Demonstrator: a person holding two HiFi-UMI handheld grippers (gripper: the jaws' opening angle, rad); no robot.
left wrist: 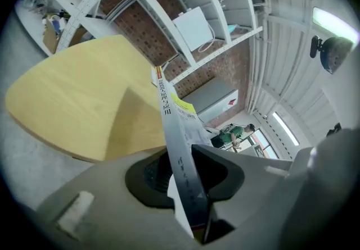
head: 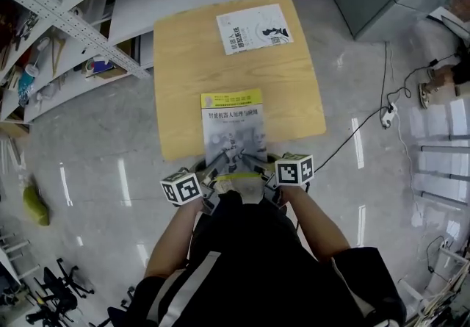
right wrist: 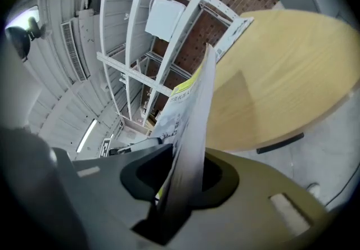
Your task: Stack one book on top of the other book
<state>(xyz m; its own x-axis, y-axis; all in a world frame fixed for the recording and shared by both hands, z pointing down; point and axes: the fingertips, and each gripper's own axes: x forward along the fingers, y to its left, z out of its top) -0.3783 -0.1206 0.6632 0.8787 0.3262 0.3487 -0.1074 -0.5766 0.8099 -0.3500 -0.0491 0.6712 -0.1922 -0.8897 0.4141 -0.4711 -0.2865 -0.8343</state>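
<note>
Yellow-topped book [head: 233, 127]: cover faces head view; gripper views show clamped edge.

The grey book with a yellow band [head: 232, 127] is pinched at its near edge between both pairs of jaws, cover up, while the white book [head: 254, 28] lies flat well ahead of them.
</note>
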